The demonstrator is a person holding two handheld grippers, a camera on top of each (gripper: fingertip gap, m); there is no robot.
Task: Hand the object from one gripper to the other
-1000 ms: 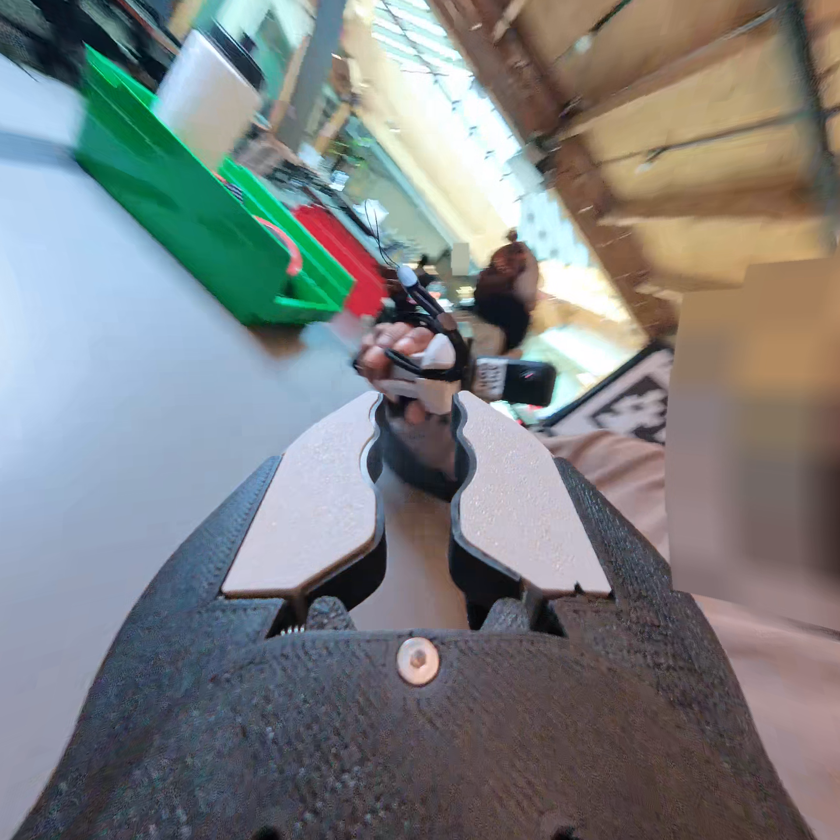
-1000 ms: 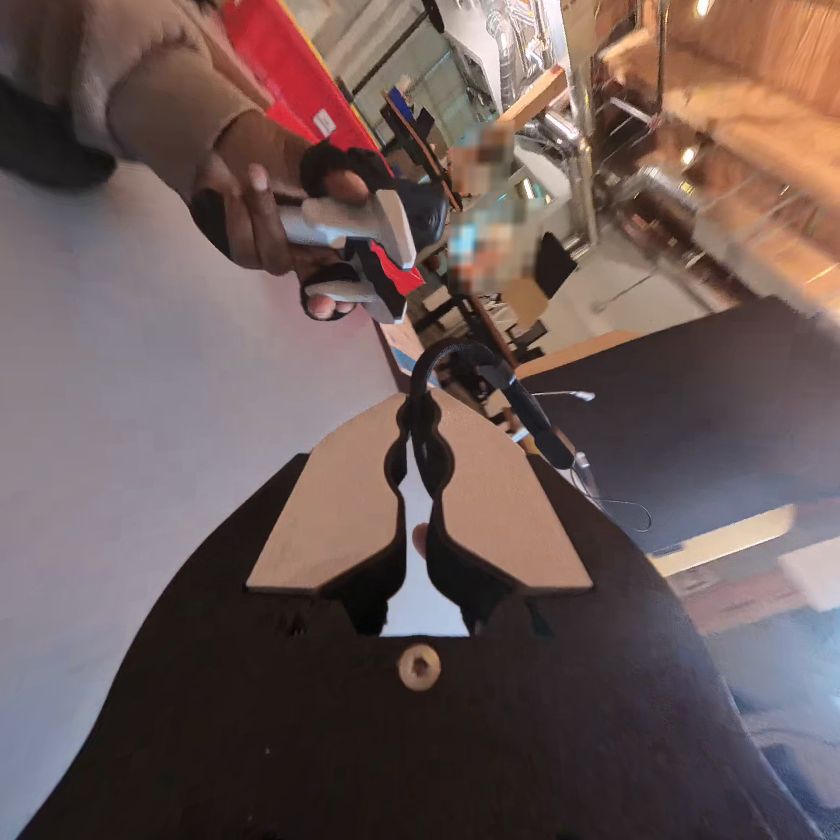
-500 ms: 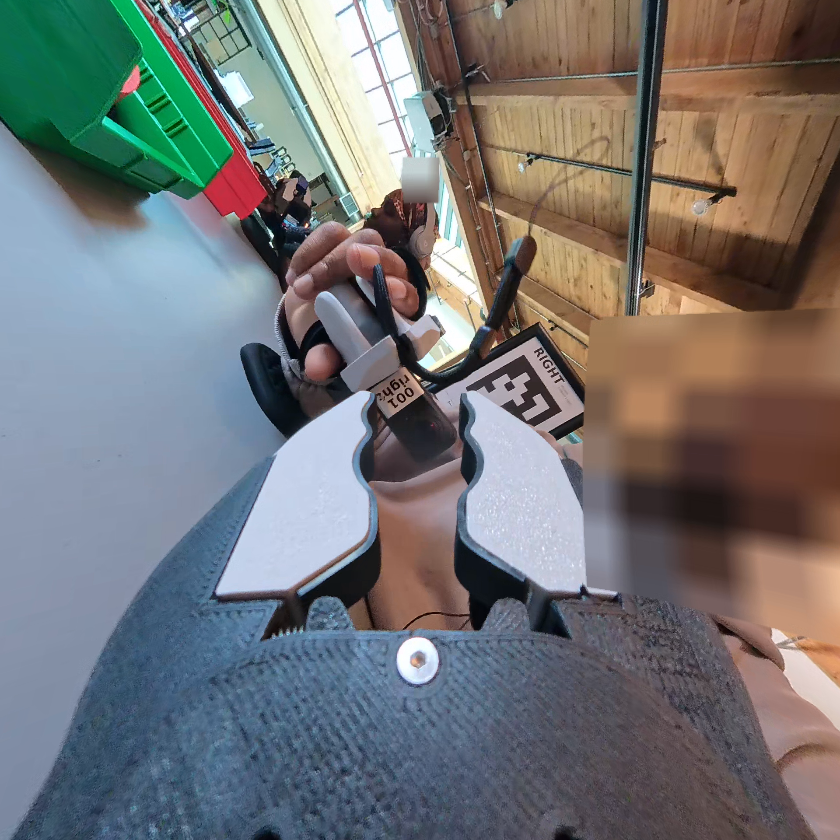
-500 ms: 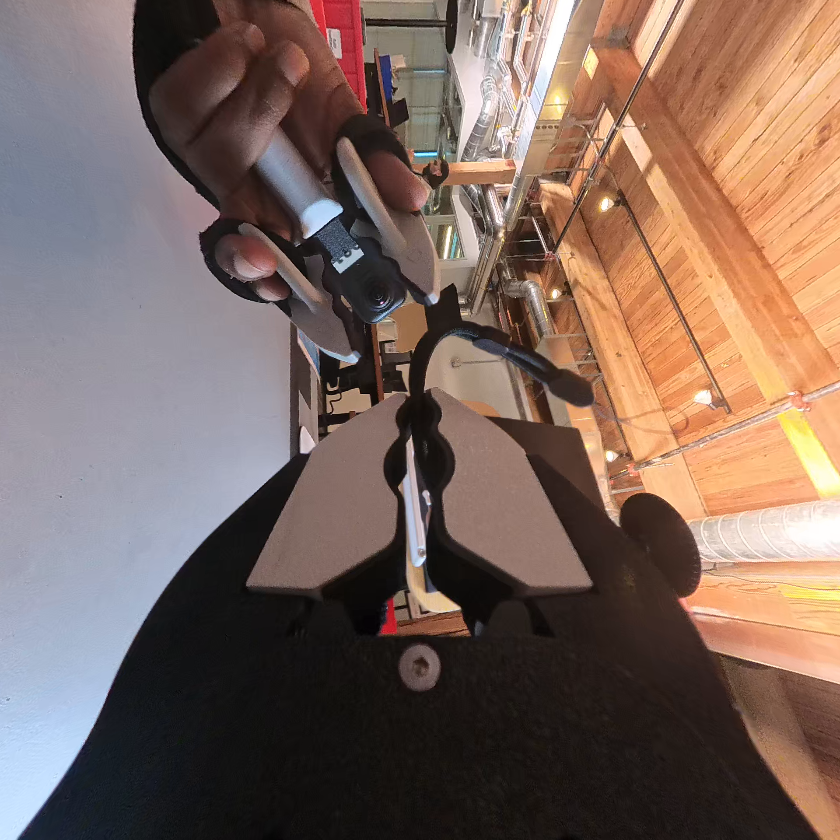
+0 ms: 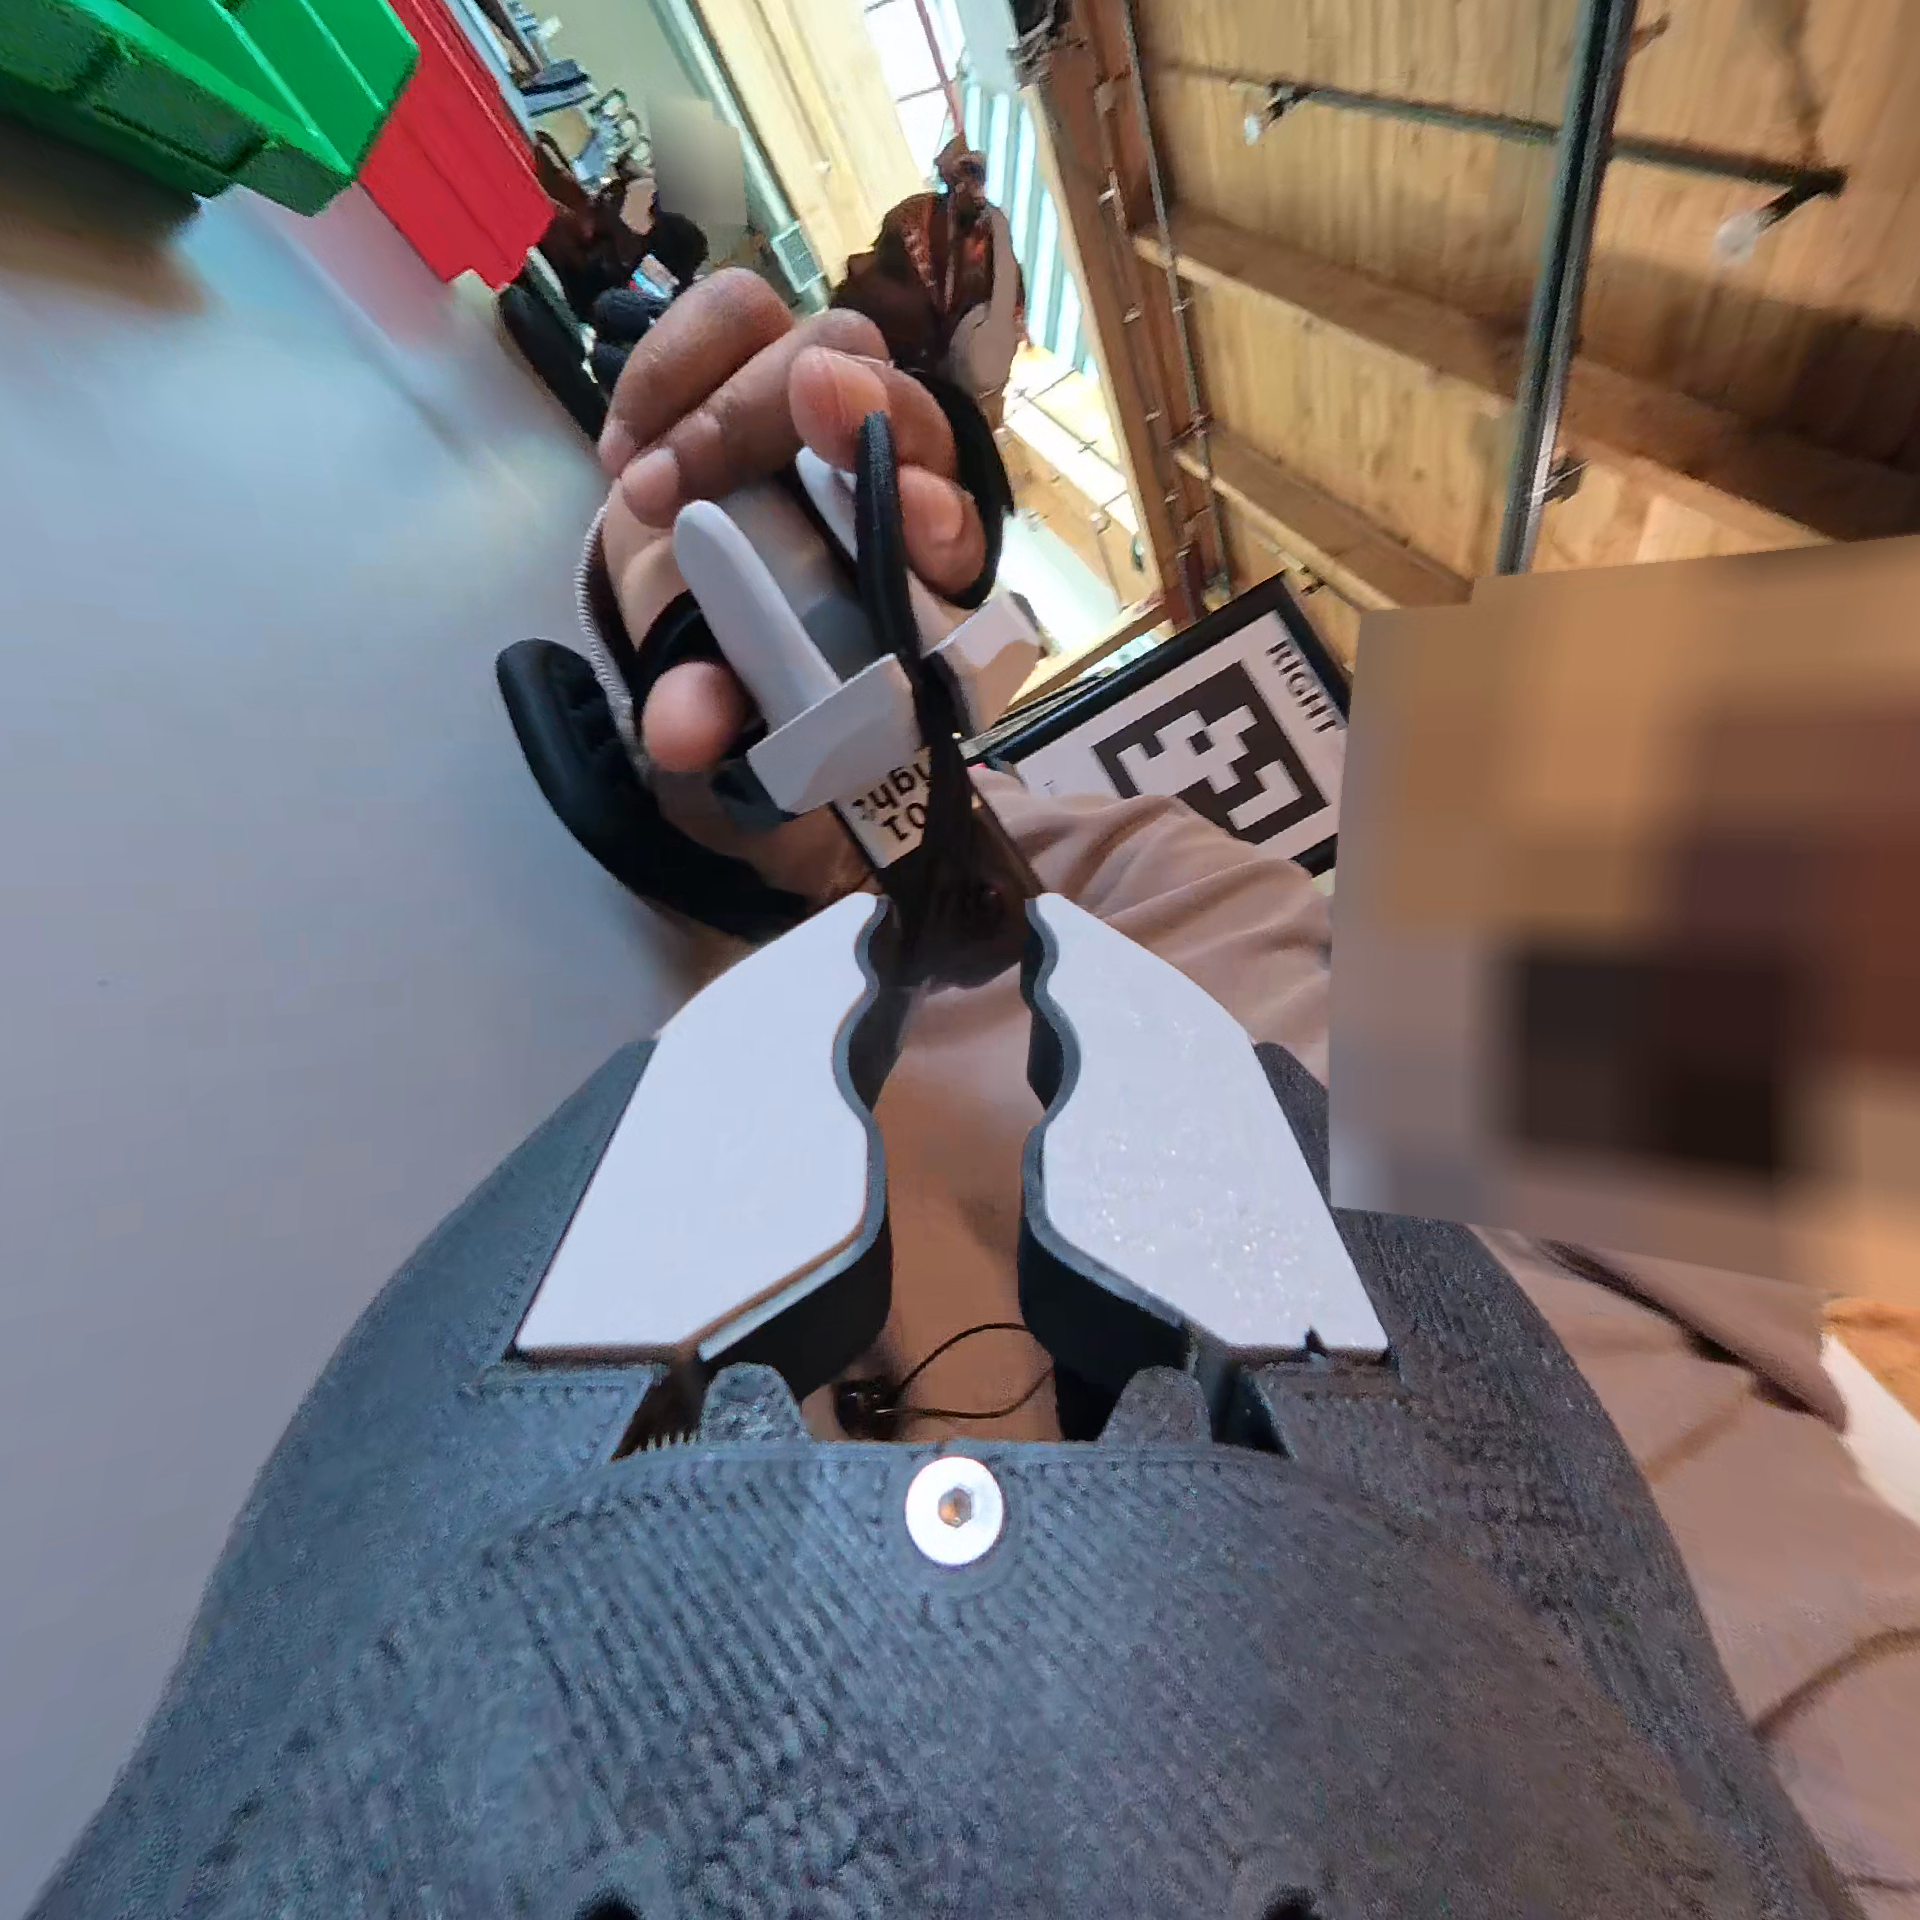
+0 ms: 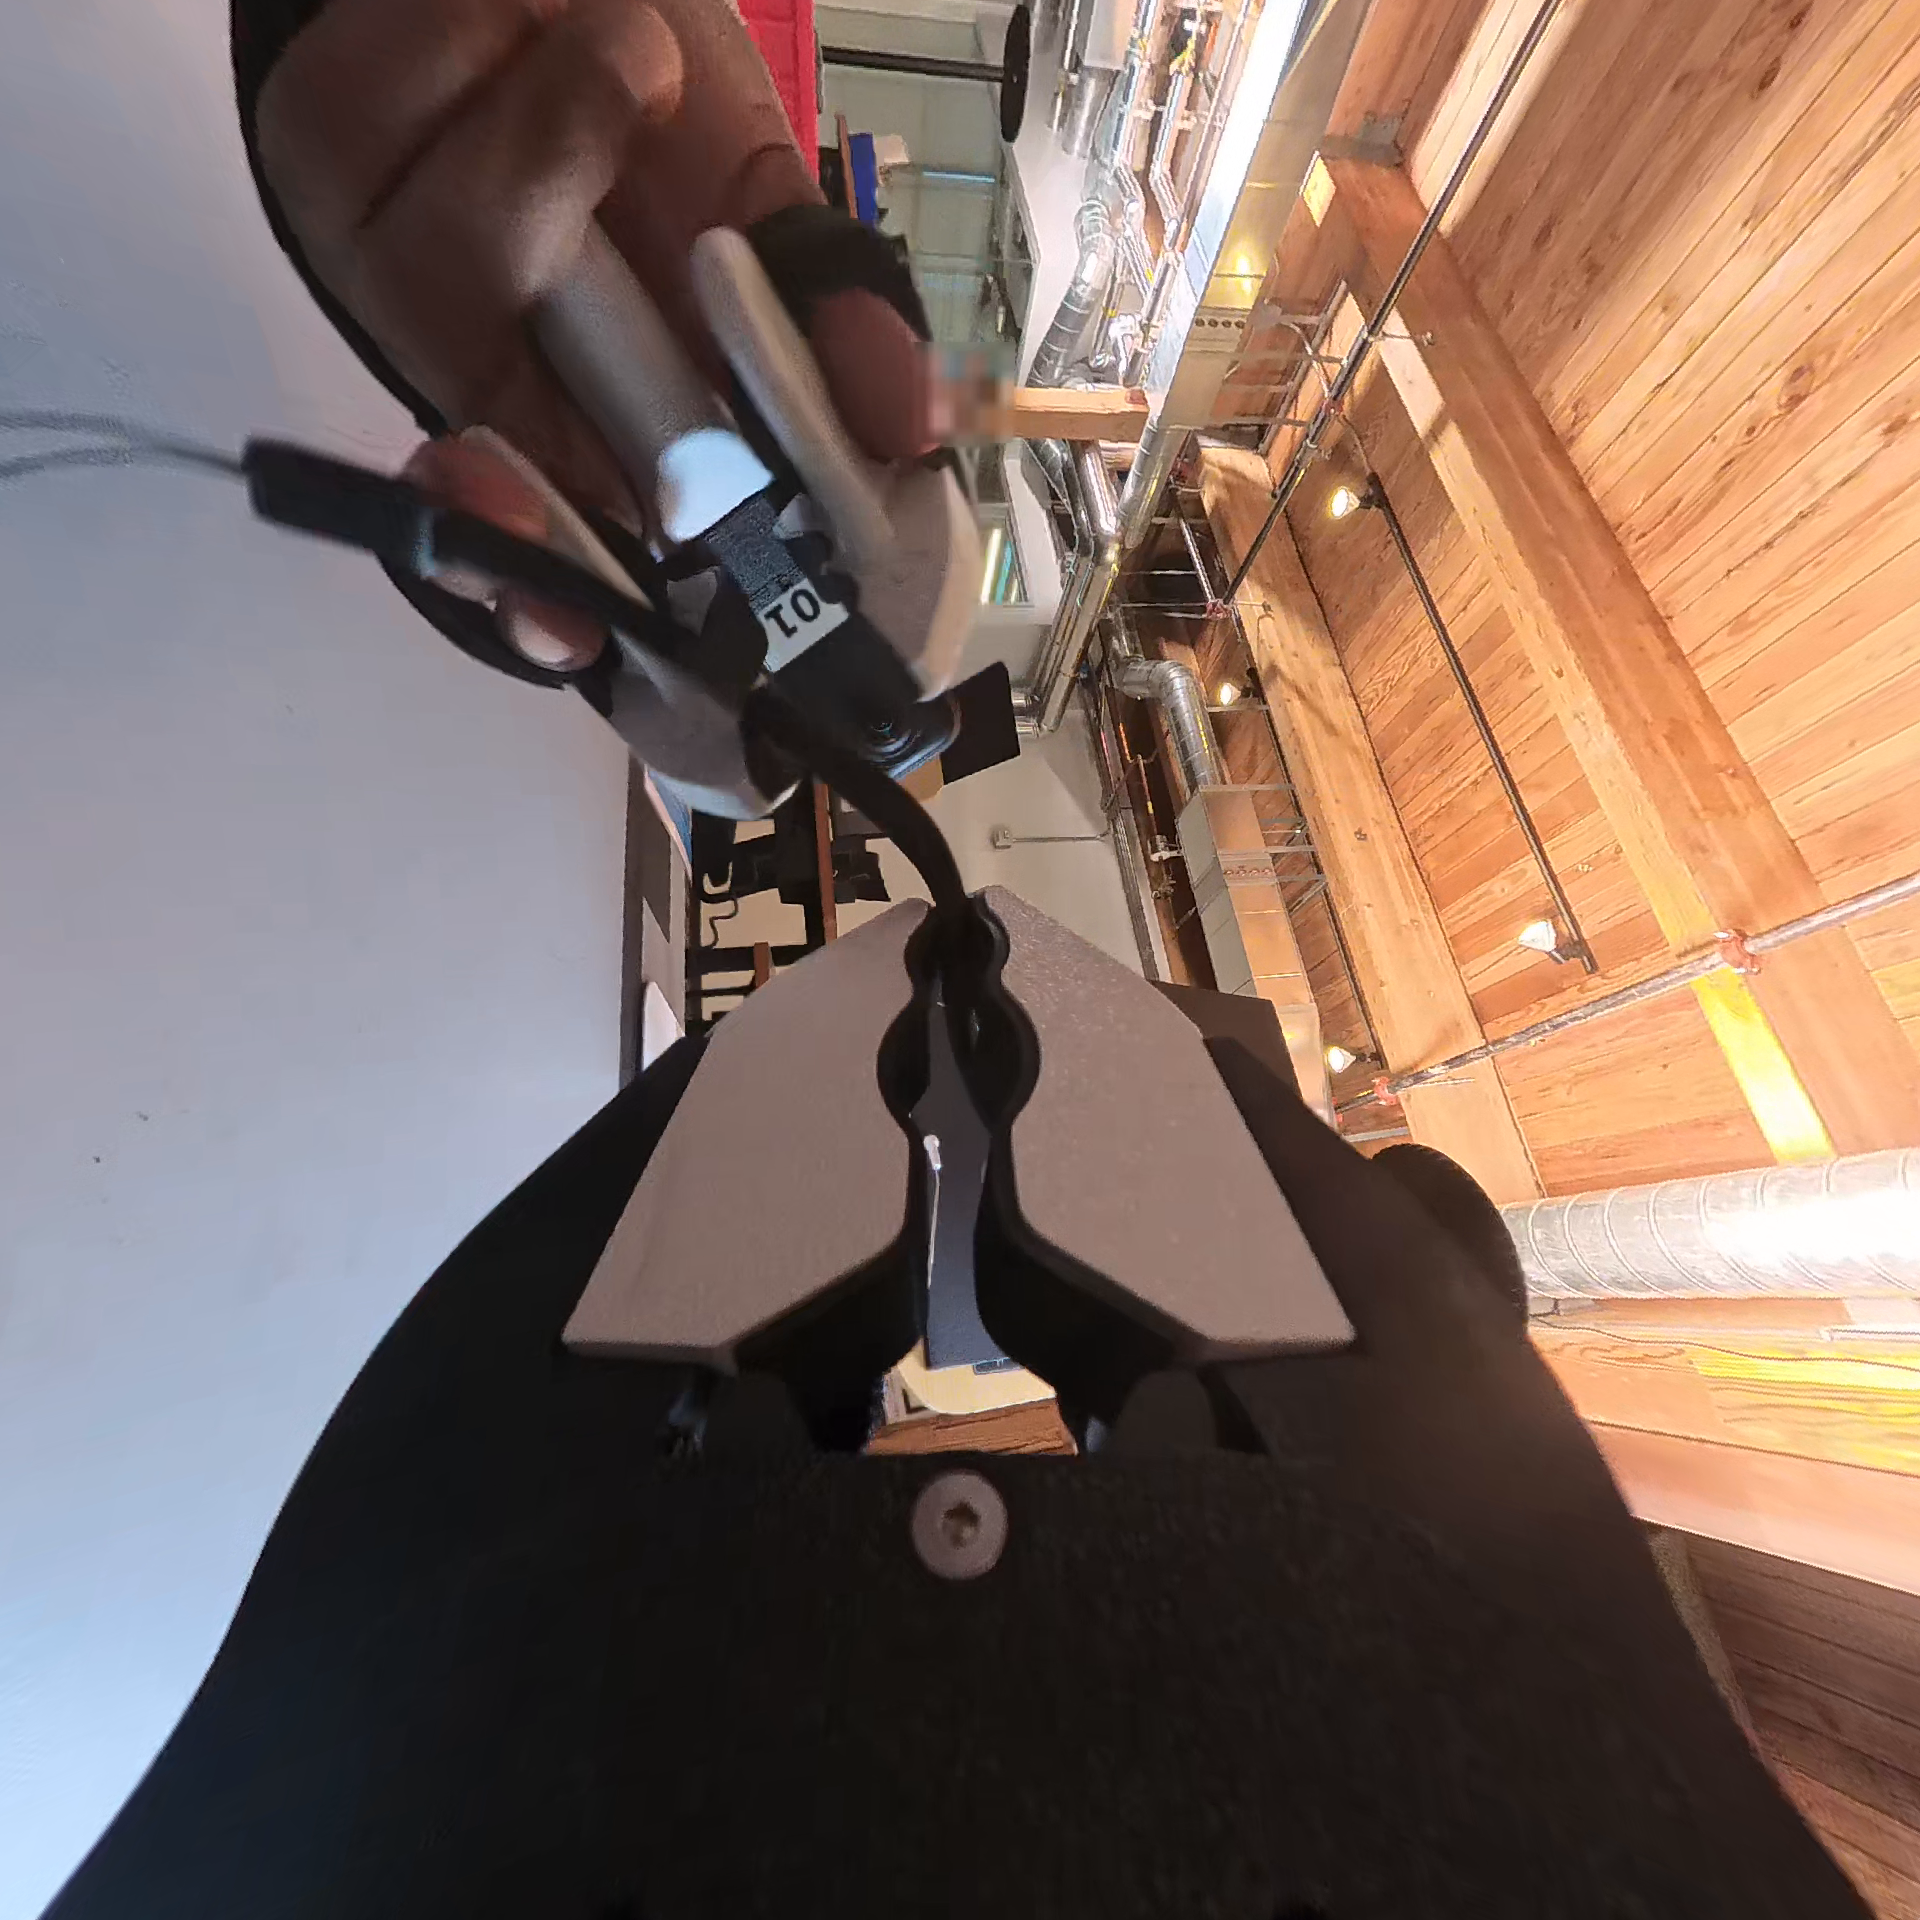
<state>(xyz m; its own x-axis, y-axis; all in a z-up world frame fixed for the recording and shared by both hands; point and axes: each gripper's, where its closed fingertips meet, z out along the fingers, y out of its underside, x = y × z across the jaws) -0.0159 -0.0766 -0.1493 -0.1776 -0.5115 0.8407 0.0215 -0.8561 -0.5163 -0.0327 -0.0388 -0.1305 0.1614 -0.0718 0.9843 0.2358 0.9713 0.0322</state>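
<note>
The object is black, with a thin bendy stem (image 6: pixel 914 831) that ends in a plug-like tip (image 6: pixel 312 499). My right gripper (image 6: pixel 956 920) is shut on the stem at its fingertips. The stem curves up across the left gripper's body (image 6: pixel 831 634), which a hand holds close in front. In the left wrist view my left gripper (image 5: pixel 956 920) is open, and the stem (image 5: pixel 883 561) runs down in front of the hand-held right gripper (image 5: pixel 831 727) into the gap at my fingertips. Whether it touches the pads I cannot tell. A black round pad (image 6: pixel 1455 1216) shows beside the right gripper.
A pale grey table (image 5: pixel 208 883) fills the left. Green (image 5: pixel 208 83) and red (image 5: pixel 457 177) bins stand at its far end. A black-and-white marker board (image 5: pixel 1216 758) and a beige sleeve (image 5: pixel 1164 914) lie behind the grippers. Other people are in the background.
The two grippers have come much closer, facing each other. The stem held by the right gripper now reaches the gap at the left fingertips, and its tip has swung to the left in the right wrist view.
</note>
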